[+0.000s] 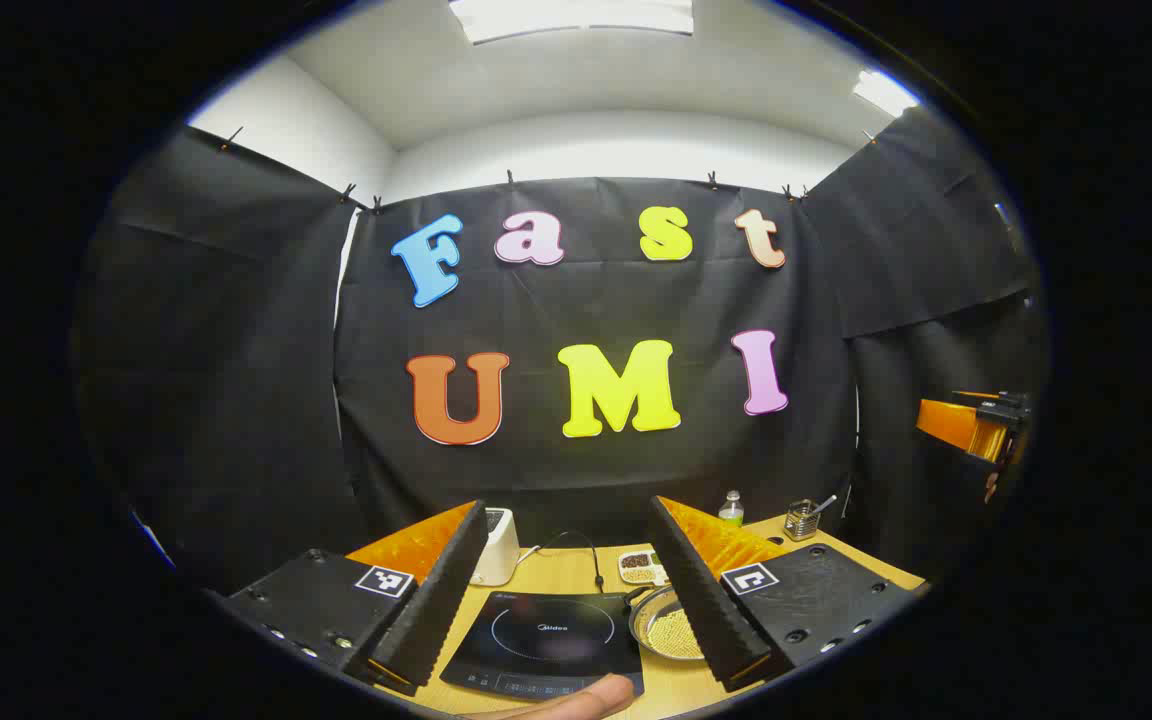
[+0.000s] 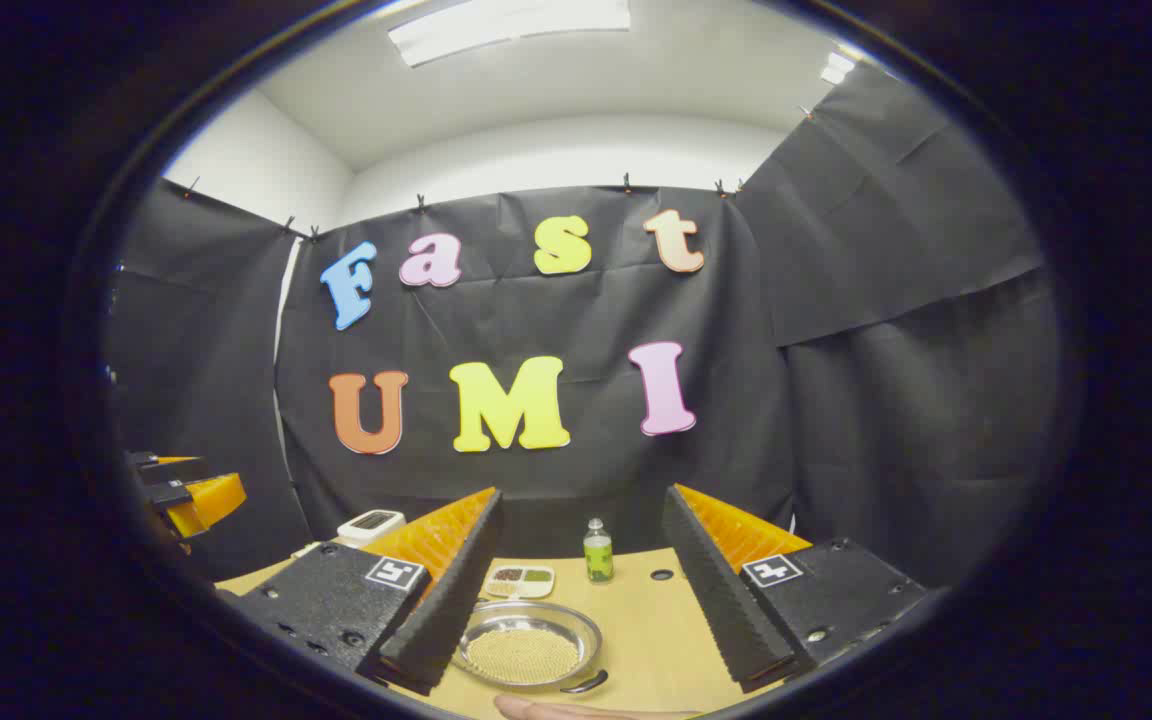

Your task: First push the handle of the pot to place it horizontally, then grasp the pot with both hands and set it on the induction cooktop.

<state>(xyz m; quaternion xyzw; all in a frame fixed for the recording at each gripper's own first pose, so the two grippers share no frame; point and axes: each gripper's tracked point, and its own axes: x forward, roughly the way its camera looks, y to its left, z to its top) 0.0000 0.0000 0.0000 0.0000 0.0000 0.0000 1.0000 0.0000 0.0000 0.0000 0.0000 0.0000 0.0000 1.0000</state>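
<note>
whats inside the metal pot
The shallow round metal pot holds a flat layer of small yellowish grains or beads covering most of its bottom. Whatever lies beneath that layer is hidden. In the left gripper view, the left gripper's finger covers part of the pot.

**Bright overhead panels, sharp centre, bowed edges**

We see even, bright light from ceiling panels [image 1: 571,17], blown out to white glare. The counter [image 2: 636,610] is softly lit with faint shadows. Focus is crisp centrally; fisheye distortion curves walls and ceiling, and the rims darken and soften.
</note>
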